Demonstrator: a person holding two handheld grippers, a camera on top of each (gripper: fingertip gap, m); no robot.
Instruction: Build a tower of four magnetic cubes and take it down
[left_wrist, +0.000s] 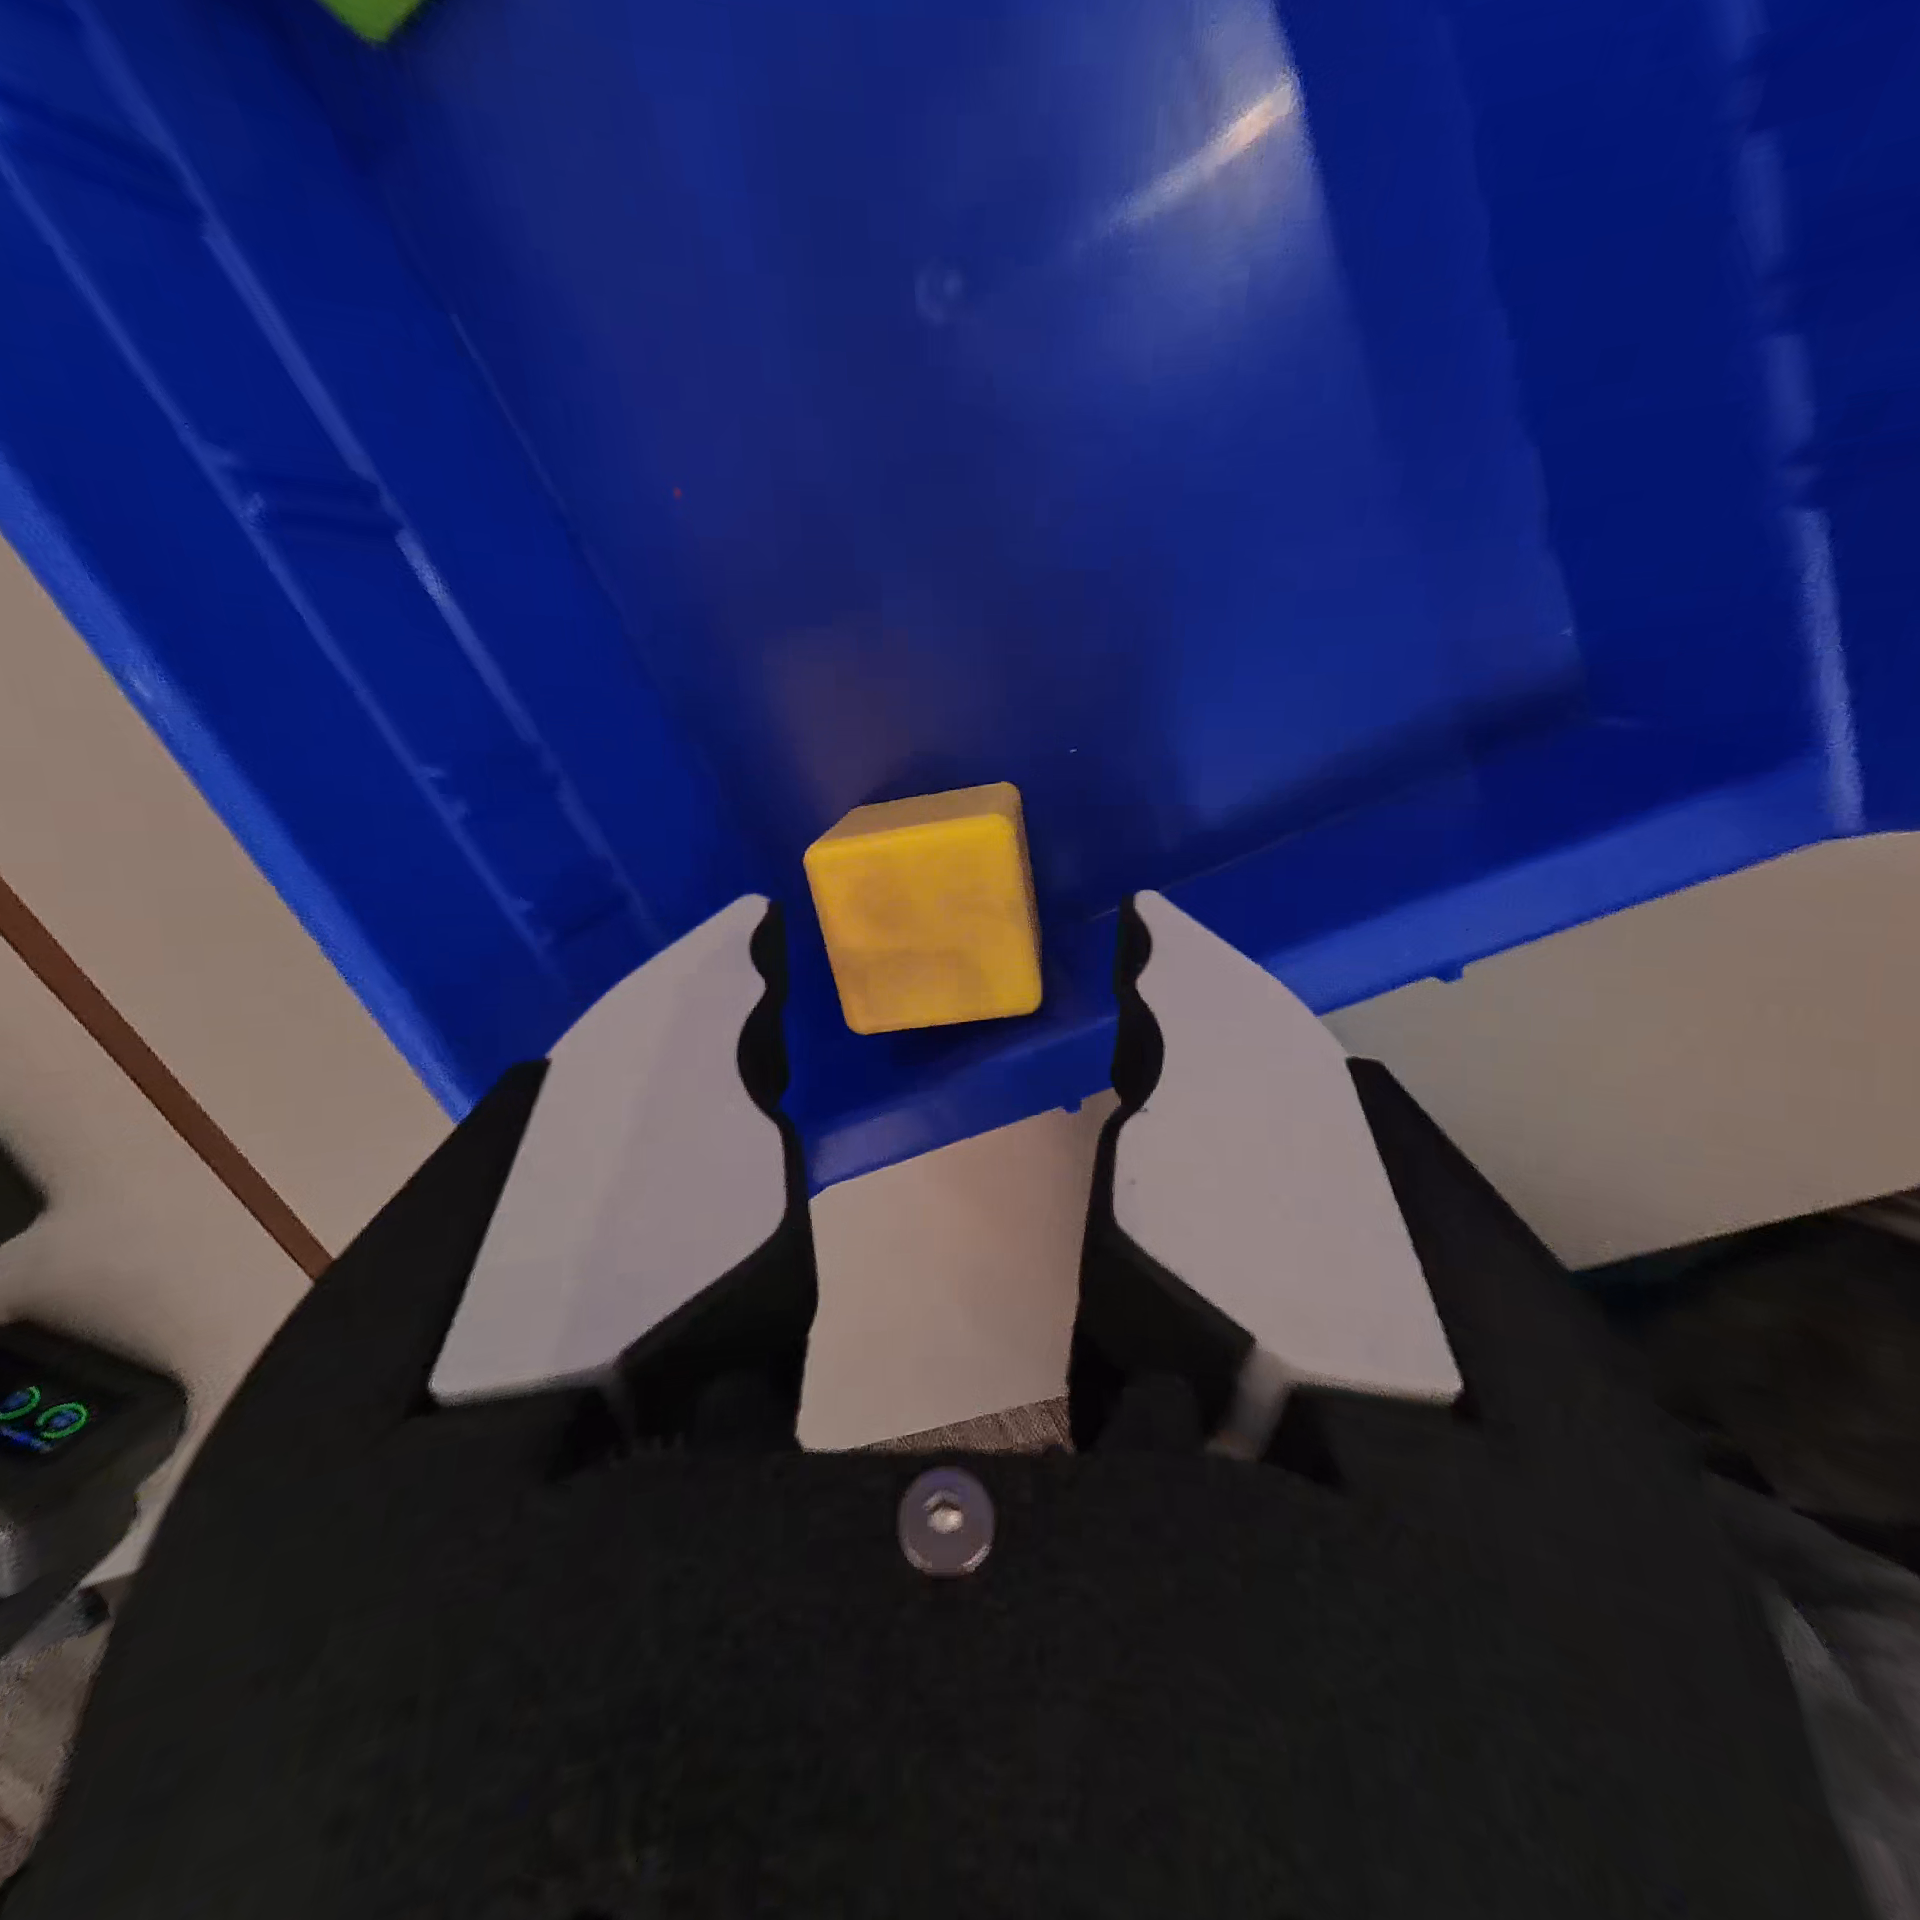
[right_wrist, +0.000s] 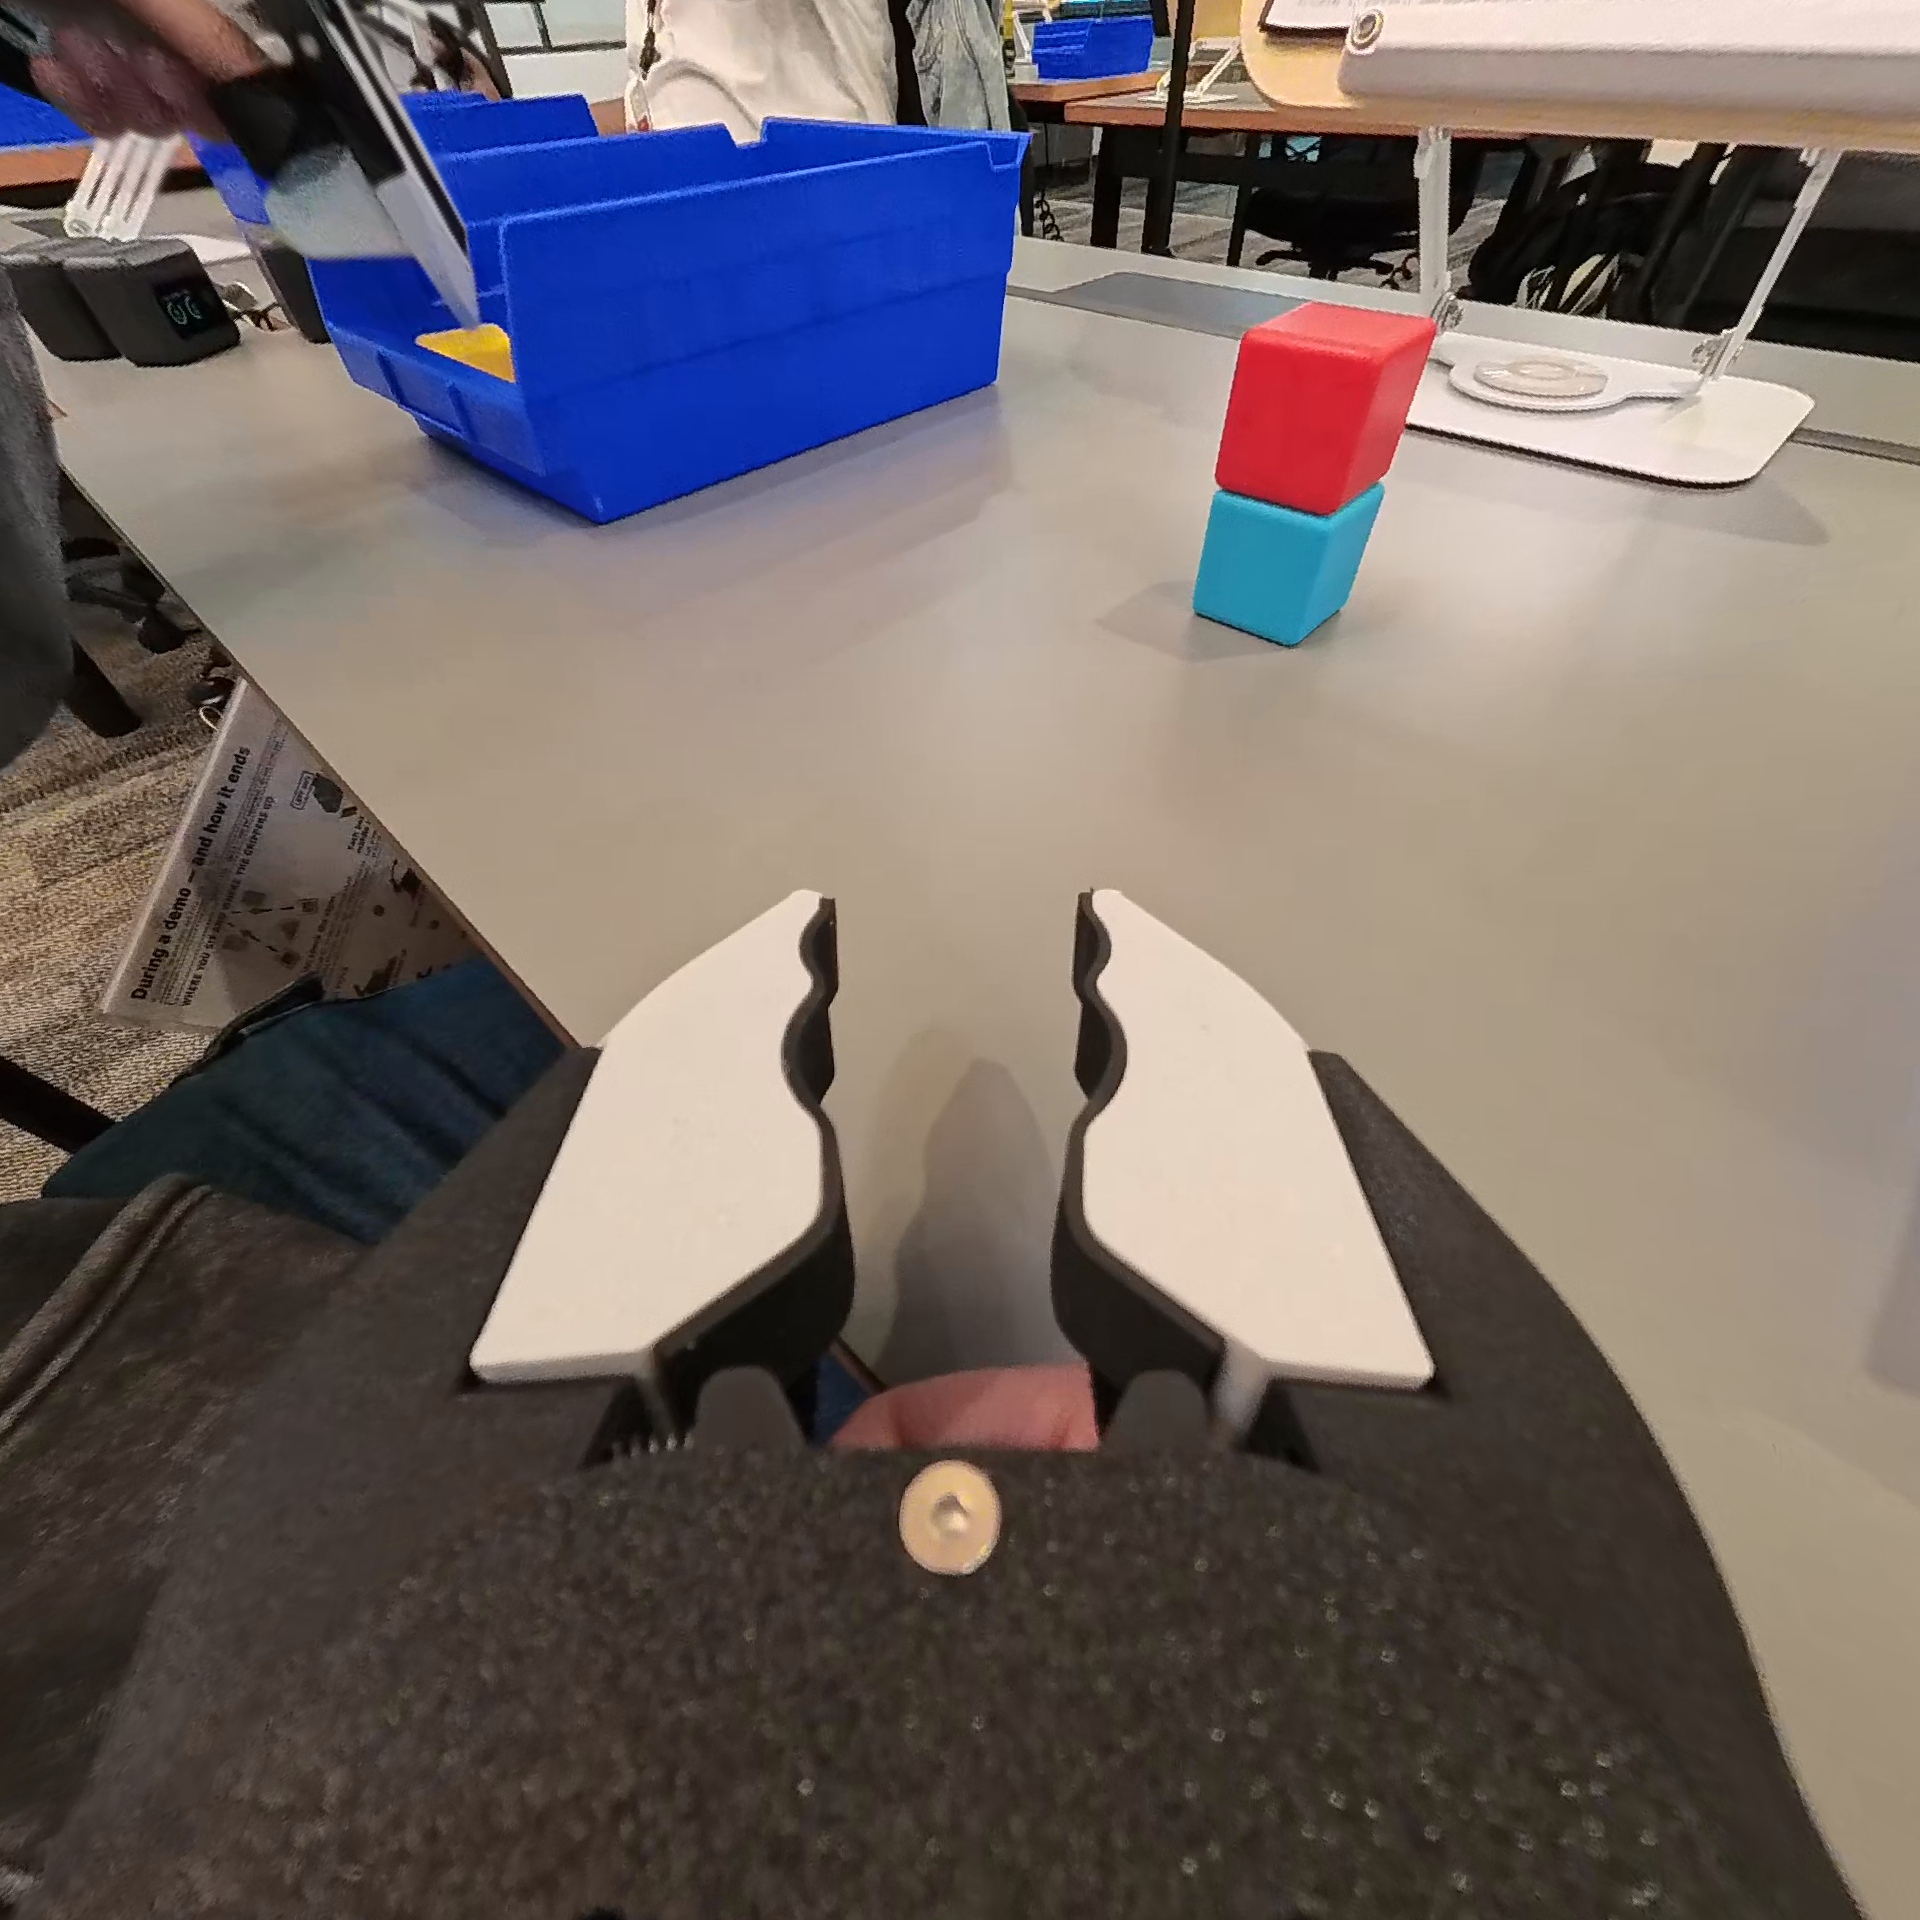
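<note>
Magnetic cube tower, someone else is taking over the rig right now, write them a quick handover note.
Left hand-held gripper: open, reaching into the blue bin, fingers on either side of the yellow cube, not closed on it.
Right hand-held gripper: open and empty, over the near table edge.
Cubes: red cube stacked on the cyan cube on the grey table. A green object, possibly the fourth cube, sits at the bin's far end.
Done: two levels built, or two taken down; one frame cannot say which.
Left: judge the phase, then finish stacking to four and dismantle, or keep binning cubes.
</note>
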